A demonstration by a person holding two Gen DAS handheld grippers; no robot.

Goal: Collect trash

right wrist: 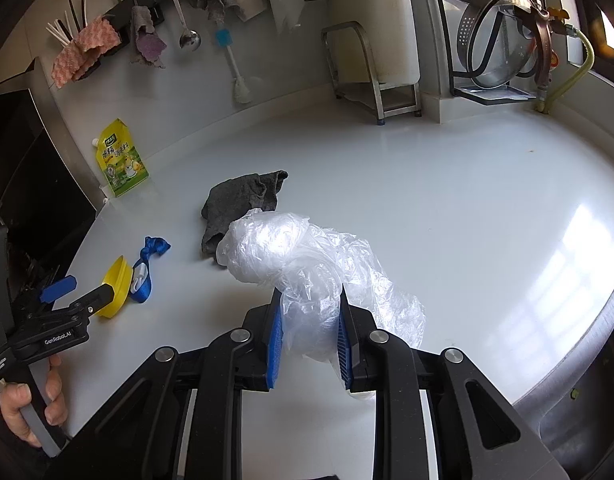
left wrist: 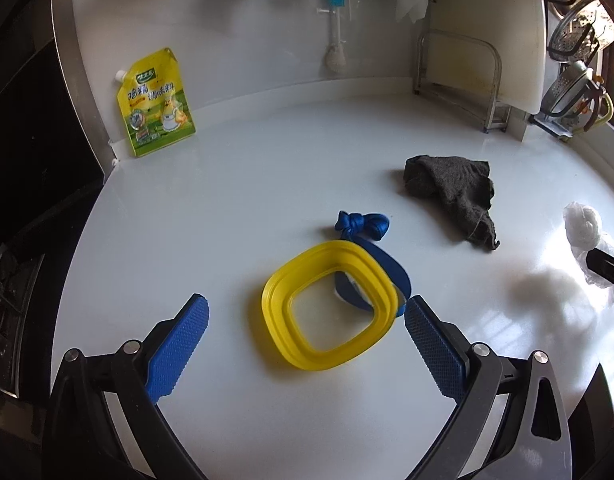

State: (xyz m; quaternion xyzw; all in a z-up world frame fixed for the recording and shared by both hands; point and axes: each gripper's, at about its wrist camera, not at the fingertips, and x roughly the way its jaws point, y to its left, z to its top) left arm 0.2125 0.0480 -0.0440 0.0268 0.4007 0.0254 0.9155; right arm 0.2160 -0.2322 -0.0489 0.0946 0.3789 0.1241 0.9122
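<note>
My left gripper is open, its blue pads either side of a yellow plastic ring lid lying on the white counter. A knotted blue strap lies under the lid's far edge. My right gripper is shut on a crumpled clear plastic bag, held above the counter. The bag and the right gripper's tip show at the right edge of the left wrist view. The lid, strap and left gripper show at the left of the right wrist view.
A dark grey rag lies right of the lid. A yellow seasoning pouch leans on the back wall. A metal rack and a dish rack with pots stand at the back right. Utensils and cloths hang on the wall.
</note>
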